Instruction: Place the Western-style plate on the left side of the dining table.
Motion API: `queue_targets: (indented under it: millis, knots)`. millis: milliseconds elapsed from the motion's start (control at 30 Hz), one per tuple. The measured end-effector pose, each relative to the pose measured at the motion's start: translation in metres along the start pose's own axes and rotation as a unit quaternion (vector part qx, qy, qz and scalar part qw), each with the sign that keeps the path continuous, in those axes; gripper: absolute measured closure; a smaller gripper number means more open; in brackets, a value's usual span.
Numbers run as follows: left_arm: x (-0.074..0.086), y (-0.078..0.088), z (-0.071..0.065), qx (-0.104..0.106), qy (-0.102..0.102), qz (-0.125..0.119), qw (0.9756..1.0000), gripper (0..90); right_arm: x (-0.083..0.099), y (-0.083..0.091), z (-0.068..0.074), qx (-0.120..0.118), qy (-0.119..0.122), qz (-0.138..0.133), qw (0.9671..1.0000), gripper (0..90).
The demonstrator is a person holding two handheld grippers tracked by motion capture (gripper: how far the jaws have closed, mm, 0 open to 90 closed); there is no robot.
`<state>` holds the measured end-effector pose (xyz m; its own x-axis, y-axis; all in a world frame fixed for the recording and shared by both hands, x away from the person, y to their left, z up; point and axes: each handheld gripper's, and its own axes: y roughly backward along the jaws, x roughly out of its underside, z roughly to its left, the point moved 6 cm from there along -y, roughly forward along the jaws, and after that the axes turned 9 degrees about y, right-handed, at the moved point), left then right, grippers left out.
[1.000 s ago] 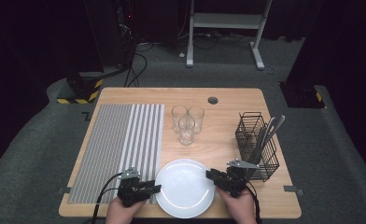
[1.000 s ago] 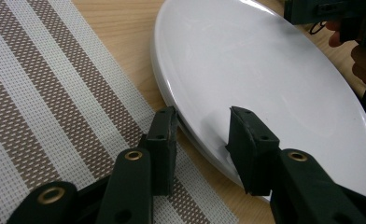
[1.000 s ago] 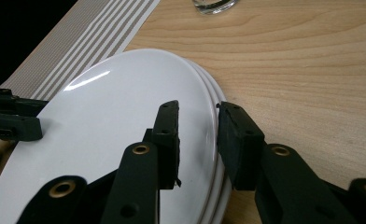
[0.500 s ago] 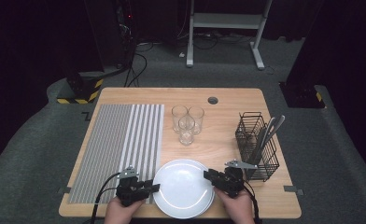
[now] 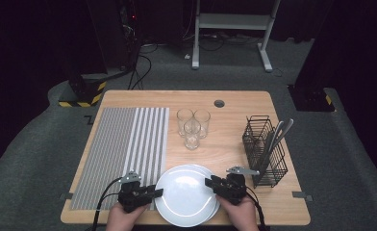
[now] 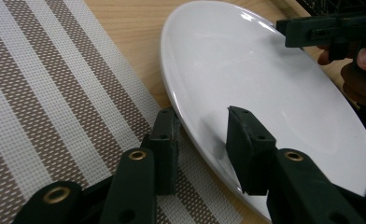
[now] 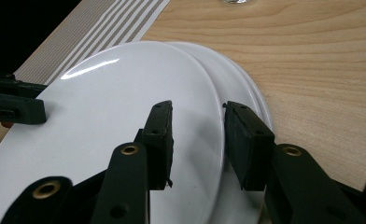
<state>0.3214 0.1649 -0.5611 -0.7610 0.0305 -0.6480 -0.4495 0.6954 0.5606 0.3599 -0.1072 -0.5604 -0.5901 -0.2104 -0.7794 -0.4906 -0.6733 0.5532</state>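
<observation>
A stack of white plates (image 5: 186, 195) sits at the near edge of the wooden table (image 5: 234, 103), at six o'clock on the tabletop, and the top plate is pushed a little toward nine o'clock, so the rims of the ones beneath show as a crescent on the right side. The left gripper (image 5: 153, 193) comes at the stack from nine o'clock. In the left gripper view its jaws straddle the top plate's rim, one pad over the striped placemat (image 5: 124, 149) and one over the white face; they have just been closing further, with a gap still visible between pad and rim. The right gripper (image 5: 211, 183) meets the stack from three o'clock; in the right gripper view its jaws also stand astride the rim and have just been opening, not pressing on it.

The mat's edge runs right up under the plates on the left. At twelve o'clock from the stack, three drinking glasses (image 5: 192, 126) stand bunched together, well apart from it, with bare wood between. The black wire cutlery basket (image 5: 266, 151) stands just beside the right gripper at about two o'clock, leaving little room on that side.
</observation>
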Motion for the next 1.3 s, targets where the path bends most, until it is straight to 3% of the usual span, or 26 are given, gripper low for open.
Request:
queue_targets:
  millis: [167,367,567,1000,1033,1067,1100,1133,1167,1200,1233,1300]
  knots:
    - [-0.001,0.002,-0.001,-0.007,-0.002,-0.004,1.0000,66.1,0.001,-0.001,0.002,-0.007,0.003,0.002,1.0000,59.2]
    - [-0.002,0.003,0.002,-0.001,0.004,-0.004,1.0000,67.6,0.001,0.001,0.000,-0.023,0.001,0.010,0.9997,58.5]
    - [-0.002,0.004,0.003,0.008,0.012,-0.003,0.9999,68.9,0.001,0.002,0.000,-0.026,0.001,0.010,0.9996,58.7]
    - [-0.013,0.011,0.016,0.003,0.025,-0.031,0.9992,72.3,0.002,-0.001,0.002,-0.028,0.009,0.011,0.9995,57.8]
    - [-0.017,0.014,0.016,-0.006,0.013,-0.053,0.9985,76.9,0.002,-0.001,0.002,-0.029,0.006,0.012,0.9995,57.8]
    - [-0.019,0.016,0.015,-0.008,0.010,-0.060,0.9981,84.5,0.002,-0.001,0.002,-0.029,0.008,0.012,0.9995,57.2]
    - [-0.021,0.017,0.015,-0.021,0.001,-0.063,0.9978,85.3,0.001,-0.001,0.002,-0.028,0.006,0.012,0.9995,57.1]
    - [-0.021,0.017,0.015,-0.021,0.001,-0.063,0.9978,87.5,0.002,-0.001,0.002,-0.029,0.006,0.013,0.9995,57.2]
    - [-0.019,0.015,0.016,-0.063,-0.025,-0.049,0.9965,86.8,0.002,-0.001,0.002,-0.027,0.007,0.012,0.9995,57.7]
    - [-0.019,0.015,0.016,-0.063,-0.025,-0.049,0.9965,84.7,0.002,-0.001,0.002,-0.027,0.007,0.012,0.9995,57.7]
    - [-0.017,0.016,0.016,-0.045,-0.001,-0.053,0.9976,83.3,0.002,-0.001,0.003,-0.024,0.010,0.012,0.9996,57.9]
    - [-0.017,0.021,0.016,-0.015,0.021,-0.063,0.9977,75.6,0.002,-0.001,0.003,-0.024,0.008,0.012,0.9996,57.9]
